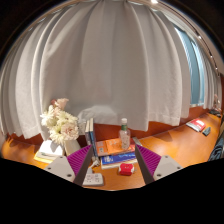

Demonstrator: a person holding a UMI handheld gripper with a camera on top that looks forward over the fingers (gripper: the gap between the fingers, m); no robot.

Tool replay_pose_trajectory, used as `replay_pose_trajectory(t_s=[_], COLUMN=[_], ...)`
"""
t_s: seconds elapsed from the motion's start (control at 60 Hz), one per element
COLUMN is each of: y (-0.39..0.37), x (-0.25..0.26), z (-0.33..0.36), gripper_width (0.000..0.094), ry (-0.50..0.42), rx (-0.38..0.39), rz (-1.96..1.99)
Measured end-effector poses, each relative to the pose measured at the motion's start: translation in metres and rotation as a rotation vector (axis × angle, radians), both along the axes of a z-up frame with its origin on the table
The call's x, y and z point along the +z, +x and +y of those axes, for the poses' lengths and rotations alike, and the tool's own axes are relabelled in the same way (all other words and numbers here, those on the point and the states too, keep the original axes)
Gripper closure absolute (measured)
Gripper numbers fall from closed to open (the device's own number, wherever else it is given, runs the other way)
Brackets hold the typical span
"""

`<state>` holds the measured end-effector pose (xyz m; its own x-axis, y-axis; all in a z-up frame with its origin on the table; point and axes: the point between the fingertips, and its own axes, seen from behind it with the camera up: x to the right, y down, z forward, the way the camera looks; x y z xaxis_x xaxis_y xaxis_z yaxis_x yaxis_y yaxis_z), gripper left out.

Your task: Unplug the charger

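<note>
White flowers (62,122) stand on the desk (170,150) at the left. The tongs (108,162) are spread wide, with a white charger (93,178) (low down), books (116,152) and a bottle (125,134) between them. A curtain (110,60) hangs behind.

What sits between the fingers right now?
In the gripper view, a small red object lies on the wooden table between the open fingers, books and a bottle beyond it.
</note>
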<state>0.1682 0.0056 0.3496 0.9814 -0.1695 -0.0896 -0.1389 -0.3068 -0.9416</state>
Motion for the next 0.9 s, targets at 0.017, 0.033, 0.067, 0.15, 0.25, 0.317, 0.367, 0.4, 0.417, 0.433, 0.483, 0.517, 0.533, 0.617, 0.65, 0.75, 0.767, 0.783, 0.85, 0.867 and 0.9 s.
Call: replay_pose_trajectory(t_s=[0.017,0.033,0.067,0.15,0.25,0.317,0.367,0.4,0.417,0.433,0.483,0.517,0.533,0.617,0.65,0.75,0.767,0.783,0.85,0.867,0.9], y=[-0.007,-0.014,-0.029,-0.071,-0.117,-0.150,-0.173,-0.185,-0.191,-0.195,-0.206,-0.210,-0.214,-0.224,-0.226,-0.232,-0.232,-0.231,-0.231,-0.231,-0.230], x=[0.004,0.008,0.011,0.009,-0.012,-0.034,-0.045,-0.056,-0.057,-0.059,-0.061,-0.061,-0.061,-0.058,-0.057,-0.057,-0.056,-0.056,-0.056,-0.057,-0.058], z=[-0.005,-0.009,-0.018,-0.038,-0.062,-0.079,-0.088,-0.094,-0.098,-0.100,-0.104,-0.106,-0.108,-0.112,-0.112,-0.112,-0.112,-0.112,-0.112,-0.112,-0.111], gripper_width=[0.0081,0.0082,0.0083,0.0085,0.0082,0.0083,0.0079,0.0074,0.0070,0.0069,0.0068,0.0067,0.0068,0.0067,0.0068,0.0070,0.0070,0.0071,0.0074,0.0075,0.0076], ry=[0.007,0.012,0.012,0.007,-0.024,-0.058,-0.084,-0.092,-0.100,-0.104,-0.110,-0.107,-0.105,-0.098,-0.101,-0.102,-0.101,-0.101,-0.101,-0.101,-0.107], rx=[0.008,0.016,0.030,0.078,0.125,0.163,0.193,0.210,0.218,0.225,0.239,0.243,0.247,0.263,0.268,0.269,0.269,0.267,0.265,0.265,0.261], rz=[-0.003,-0.006,-0.008,-0.014,-0.030,-0.018,0.008,0.018,0.020,0.020,0.019,0.018,0.017,0.018,0.018,0.021,0.021,0.020,0.014,0.012,0.006])
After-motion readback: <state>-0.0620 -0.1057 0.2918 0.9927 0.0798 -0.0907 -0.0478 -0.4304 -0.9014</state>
